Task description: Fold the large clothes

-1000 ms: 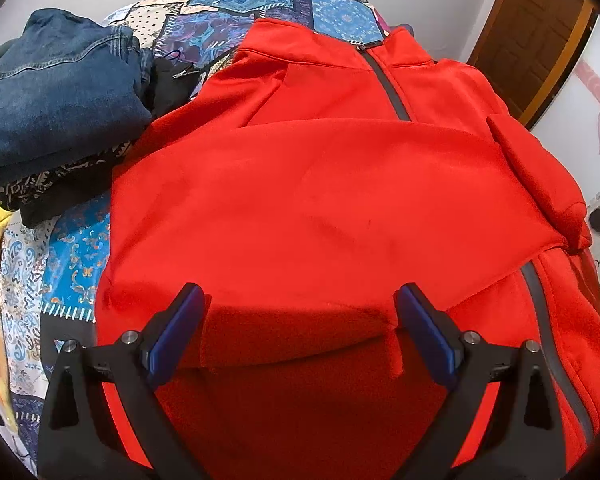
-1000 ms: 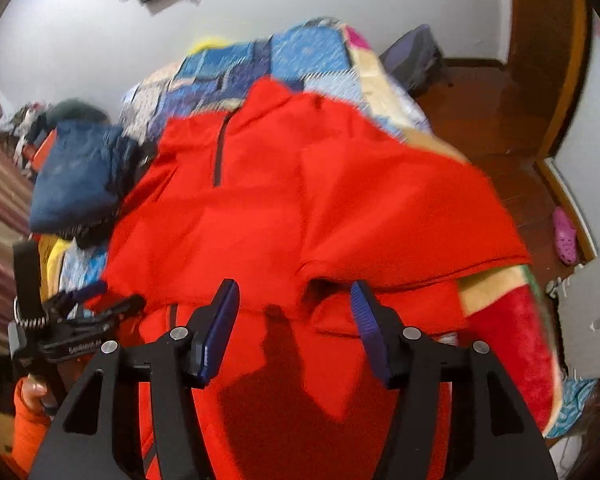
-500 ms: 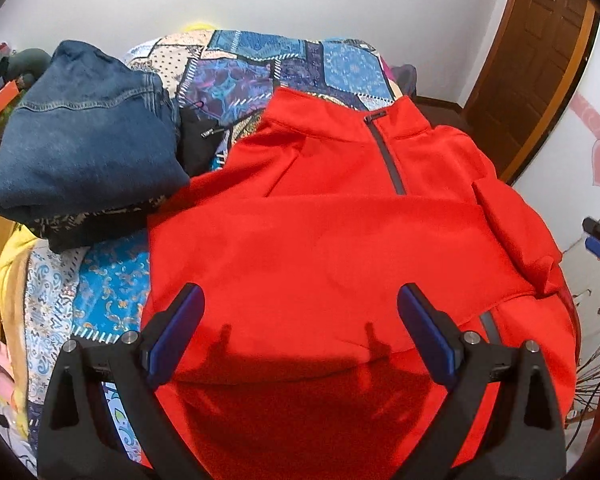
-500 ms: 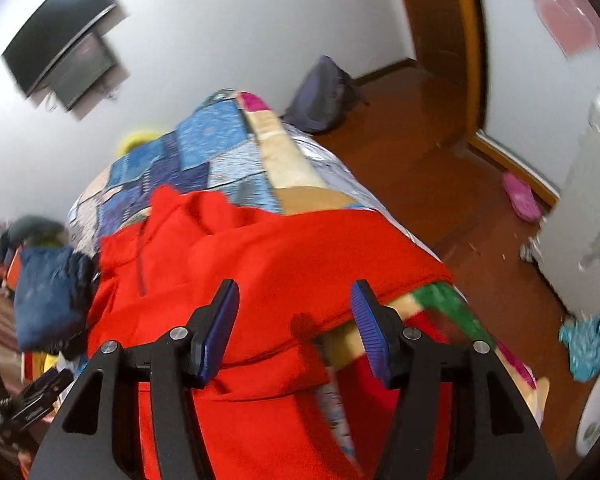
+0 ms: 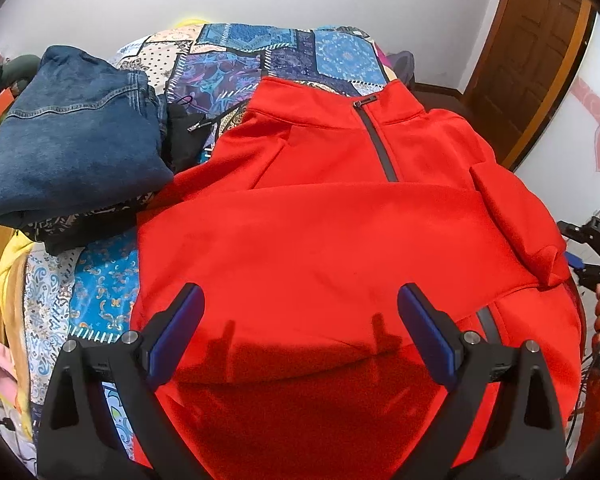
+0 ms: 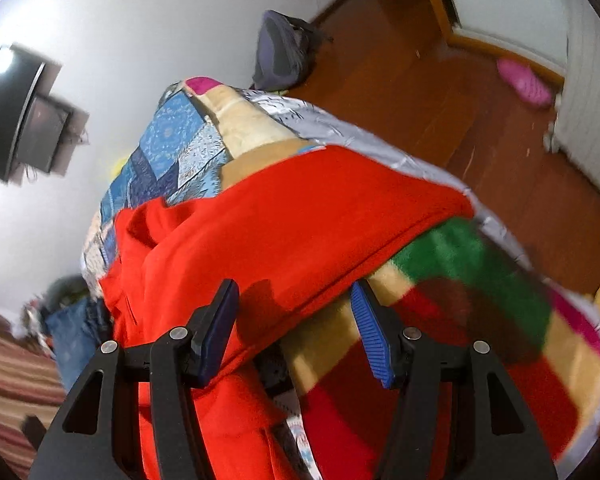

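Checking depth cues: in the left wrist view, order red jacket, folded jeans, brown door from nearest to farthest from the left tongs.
1. red jacket: right under and ahead of the left tongs, spread on the bed.
2. folded jeans: farther back, on the left.
3. brown door: farthest, past the bed at upper right.

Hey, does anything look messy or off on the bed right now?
The red jacket's right side hangs past the bed edge, and its folded sleeve end bunches up there instead of lying flat.
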Available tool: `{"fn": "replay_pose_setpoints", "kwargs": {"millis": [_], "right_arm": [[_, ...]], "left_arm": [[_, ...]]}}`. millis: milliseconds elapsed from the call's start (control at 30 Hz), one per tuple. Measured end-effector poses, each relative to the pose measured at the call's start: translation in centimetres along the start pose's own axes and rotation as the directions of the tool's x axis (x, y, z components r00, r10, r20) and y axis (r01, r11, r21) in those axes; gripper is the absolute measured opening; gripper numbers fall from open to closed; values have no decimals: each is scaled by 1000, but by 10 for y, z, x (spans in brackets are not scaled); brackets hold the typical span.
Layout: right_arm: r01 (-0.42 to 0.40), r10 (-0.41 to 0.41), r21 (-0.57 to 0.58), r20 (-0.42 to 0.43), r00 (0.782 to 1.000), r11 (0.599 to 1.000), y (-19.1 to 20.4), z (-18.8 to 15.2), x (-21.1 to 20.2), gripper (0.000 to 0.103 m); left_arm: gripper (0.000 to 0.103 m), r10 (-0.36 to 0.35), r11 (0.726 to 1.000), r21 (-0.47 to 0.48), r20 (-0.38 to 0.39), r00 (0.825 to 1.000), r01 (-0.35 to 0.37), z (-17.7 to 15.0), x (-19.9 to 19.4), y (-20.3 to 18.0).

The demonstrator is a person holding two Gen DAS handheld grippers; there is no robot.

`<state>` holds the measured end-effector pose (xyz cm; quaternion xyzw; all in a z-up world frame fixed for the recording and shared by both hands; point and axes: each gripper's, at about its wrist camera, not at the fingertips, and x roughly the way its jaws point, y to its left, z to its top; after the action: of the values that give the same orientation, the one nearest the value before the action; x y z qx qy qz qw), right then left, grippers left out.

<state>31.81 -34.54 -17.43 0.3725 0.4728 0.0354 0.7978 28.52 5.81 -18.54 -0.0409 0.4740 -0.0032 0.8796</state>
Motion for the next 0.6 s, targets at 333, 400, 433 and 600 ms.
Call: {"fn": "replay_pose_setpoints", "kwargs": {"millis": [333, 400, 433, 600], "right_arm": [[-2, 1, 35, 18, 1000, 999, -2, 14, 14, 9], [3, -3, 1, 44, 999, 1000, 5, 13, 8, 7], [10, -8, -25, 66, 998, 1000, 10, 12, 2, 7], [-6, 35, -180, 156, 987, 984, 53, 9, -33, 6]], "left_arm": [[98, 6, 1000, -30, -22, 1000, -7, -1, 7, 8], [98, 11, 1000, -28, -18, 1000, -12, -2, 6, 8], [98, 14, 1000, -26, -16, 1000, -14, -2, 5, 8], [98, 12, 1000, -23, 7, 1000, -12, -2, -2, 8]]}}
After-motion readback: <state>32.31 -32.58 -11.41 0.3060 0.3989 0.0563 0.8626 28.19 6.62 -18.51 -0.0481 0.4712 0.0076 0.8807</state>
